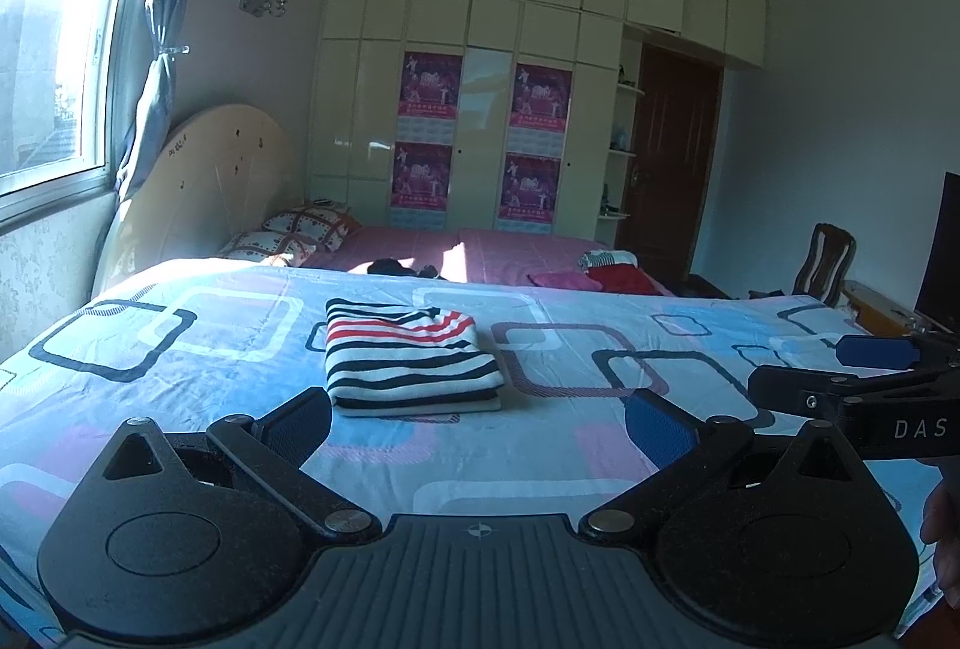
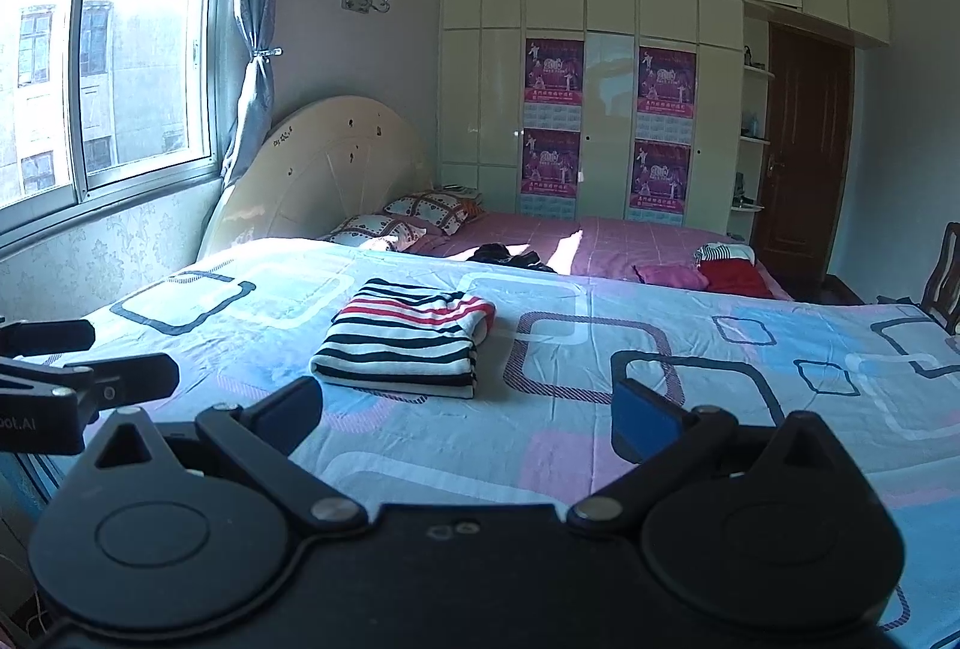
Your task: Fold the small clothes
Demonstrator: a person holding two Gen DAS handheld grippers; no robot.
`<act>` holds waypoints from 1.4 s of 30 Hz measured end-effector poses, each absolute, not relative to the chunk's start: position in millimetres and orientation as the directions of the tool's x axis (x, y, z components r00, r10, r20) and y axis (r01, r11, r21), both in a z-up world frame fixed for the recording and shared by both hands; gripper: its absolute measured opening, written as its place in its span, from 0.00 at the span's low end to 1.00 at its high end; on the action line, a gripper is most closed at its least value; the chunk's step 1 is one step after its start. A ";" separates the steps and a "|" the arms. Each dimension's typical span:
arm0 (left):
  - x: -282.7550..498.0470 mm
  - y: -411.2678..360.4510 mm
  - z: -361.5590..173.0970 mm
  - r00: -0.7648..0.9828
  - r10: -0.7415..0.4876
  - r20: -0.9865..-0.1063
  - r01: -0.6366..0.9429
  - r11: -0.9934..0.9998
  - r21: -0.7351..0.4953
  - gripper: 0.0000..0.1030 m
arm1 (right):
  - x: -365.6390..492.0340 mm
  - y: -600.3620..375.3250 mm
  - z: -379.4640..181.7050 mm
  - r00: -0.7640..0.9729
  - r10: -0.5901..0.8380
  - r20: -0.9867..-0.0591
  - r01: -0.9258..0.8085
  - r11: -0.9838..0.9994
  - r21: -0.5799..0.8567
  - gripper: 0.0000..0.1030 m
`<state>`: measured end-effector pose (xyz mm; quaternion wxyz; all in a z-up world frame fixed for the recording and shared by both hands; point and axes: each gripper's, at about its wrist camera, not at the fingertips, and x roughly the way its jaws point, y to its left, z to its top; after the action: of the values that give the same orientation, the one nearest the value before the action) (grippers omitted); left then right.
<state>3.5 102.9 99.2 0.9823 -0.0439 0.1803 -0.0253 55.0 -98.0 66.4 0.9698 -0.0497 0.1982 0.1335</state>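
A small striped garment (image 1: 408,361), white with black and red stripes, lies folded into a neat rectangle on the patterned bed sheet (image 1: 180,337). My left gripper (image 1: 477,424) hovers just in front of it, open, with nothing between its blue pads. In the right wrist view the same striped garment (image 2: 408,337) lies ahead and slightly left of my right gripper (image 2: 468,415), which is also open and holds nothing. The right gripper (image 1: 840,367) shows at the right edge of the left wrist view, and the left gripper (image 2: 90,355) at the left edge of the right wrist view.
More clothes lie farther back: a dark heap (image 1: 402,268), a pink piece (image 1: 558,280) and a red piece with a striped one on top (image 1: 618,274) on the pink bedspread. Pillows (image 1: 288,235) and a headboard stand at the left; a chair (image 1: 825,262) at the right.
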 end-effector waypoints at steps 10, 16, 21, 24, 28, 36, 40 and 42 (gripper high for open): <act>5.9 103.1 100.4 0.934 -0.062 -0.353 0.031 0.995 -0.092 1.00 | 58.4 -93.8 66.8 0.884 0.243 -0.399 -0.284 0.958 -0.045 1.00; 6.6 104.0 100.2 0.933 -0.061 -0.356 0.030 0.995 -0.092 1.00 | 58.9 -91.8 65.3 0.884 0.242 -0.399 -0.285 0.957 -0.050 1.00; 7.7 105.2 100.4 0.932 -0.060 -0.357 0.030 0.995 -0.091 1.00 | 59.0 -91.7 65.3 0.885 0.242 -0.399 -0.285 0.957 -0.050 1.00; 7.6 105.1 100.5 0.932 -0.060 -0.357 0.029 0.995 -0.090 1.00 | 59.1 -91.6 65.2 0.884 0.243 -0.401 -0.285 0.957 -0.049 1.00; 7.3 105.2 101.0 0.933 -0.061 -0.354 0.031 0.995 -0.092 1.00 | 59.8 -90.2 65.5 0.883 0.244 -0.401 -0.287 0.957 -0.051 1.00; 9.0 102.4 100.4 0.931 -0.048 -0.362 0.020 0.997 -0.080 1.00 | 61.7 -92.7 64.3 0.883 0.240 -0.404 -0.285 0.957 -0.053 1.00; 10.7 99.6 98.6 0.927 -0.032 -0.374 0.011 0.998 -0.058 1.00 | 61.8 -95.3 63.6 0.883 0.240 -0.403 -0.284 0.958 -0.052 1.00; 11.1 99.4 98.4 0.927 -0.027 -0.373 0.007 0.998 -0.055 1.00 | 61.8 -95.4 63.7 0.884 0.239 -0.402 -0.283 0.958 -0.052 1.00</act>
<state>11.1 99.4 98.4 0.9813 -0.0262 0.1904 -0.0087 61.8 -95.4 63.7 0.9690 -0.0548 0.1998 0.1346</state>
